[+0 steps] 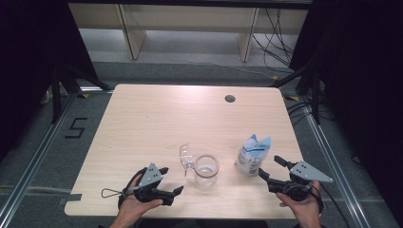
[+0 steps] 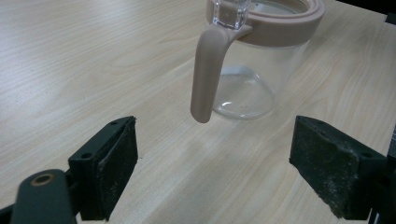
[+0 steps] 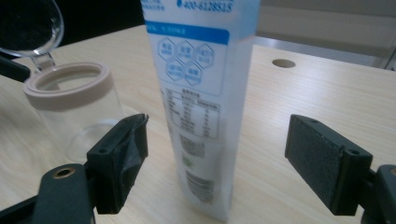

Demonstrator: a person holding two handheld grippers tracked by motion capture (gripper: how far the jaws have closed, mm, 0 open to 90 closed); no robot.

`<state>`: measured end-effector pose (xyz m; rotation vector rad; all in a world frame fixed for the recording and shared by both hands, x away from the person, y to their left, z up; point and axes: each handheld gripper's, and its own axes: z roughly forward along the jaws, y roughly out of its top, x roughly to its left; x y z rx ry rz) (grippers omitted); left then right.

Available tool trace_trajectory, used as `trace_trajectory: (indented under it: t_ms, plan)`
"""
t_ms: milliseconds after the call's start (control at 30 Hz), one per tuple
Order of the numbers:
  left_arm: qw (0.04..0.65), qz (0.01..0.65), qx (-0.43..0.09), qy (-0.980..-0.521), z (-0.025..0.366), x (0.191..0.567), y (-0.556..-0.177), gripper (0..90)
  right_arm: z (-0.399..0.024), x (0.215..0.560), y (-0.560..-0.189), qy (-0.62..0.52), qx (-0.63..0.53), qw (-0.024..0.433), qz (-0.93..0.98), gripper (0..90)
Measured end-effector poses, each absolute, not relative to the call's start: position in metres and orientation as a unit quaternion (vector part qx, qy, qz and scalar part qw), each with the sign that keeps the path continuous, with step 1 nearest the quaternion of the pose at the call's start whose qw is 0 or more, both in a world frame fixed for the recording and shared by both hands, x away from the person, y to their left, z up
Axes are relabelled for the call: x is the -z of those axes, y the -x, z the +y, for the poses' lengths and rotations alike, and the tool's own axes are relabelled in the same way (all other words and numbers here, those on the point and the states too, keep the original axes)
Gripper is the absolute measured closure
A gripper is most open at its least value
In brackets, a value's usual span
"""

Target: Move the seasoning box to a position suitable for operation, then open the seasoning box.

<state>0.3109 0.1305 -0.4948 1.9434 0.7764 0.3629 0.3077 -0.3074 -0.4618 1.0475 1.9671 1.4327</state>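
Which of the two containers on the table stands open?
The clear glass jar with the beige rim: its hinged lid is flipped back, leaving the mouth uncovered. The white and blue pouch beside it shows no open lid.

Right gripper [image 1: 272, 167]: white pouch [image 3: 201, 107] stands upright between the spread jaws, apart from both pads. Left gripper [image 1: 170, 181]: bare table [image 2: 70, 60] ahead; jar handle [image 2: 205, 74] just beyond the open jaws.

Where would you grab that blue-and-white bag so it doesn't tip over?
Grip the bag across its narrow middle, coming level from the person's side, where the right gripper already faces it with open jaws on either flank. It stands upright, tall and thin, and its printed faces look flat, so a mid-height pinch probably holds steadiest.
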Motion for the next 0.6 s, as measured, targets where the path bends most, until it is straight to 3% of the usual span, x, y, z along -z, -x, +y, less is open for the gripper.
trace_trajectory:
  t_ms: [533, 600]
  plan:
    - [0.487, 0.306, -0.149, -0.804, 0.1290, 0.4948, -0.3129, 14.8, -0.3173, 0.4656, -0.3089, -0.388, -0.512, 0.257, 0.722, 23.5]
    - [0.490, 0.315, -0.145, -0.800, 0.1284, 0.4952, -0.3115, 14.7, -0.3149, 0.4655, -0.3075, -0.397, -0.513, 0.242, 0.721, 23.6]
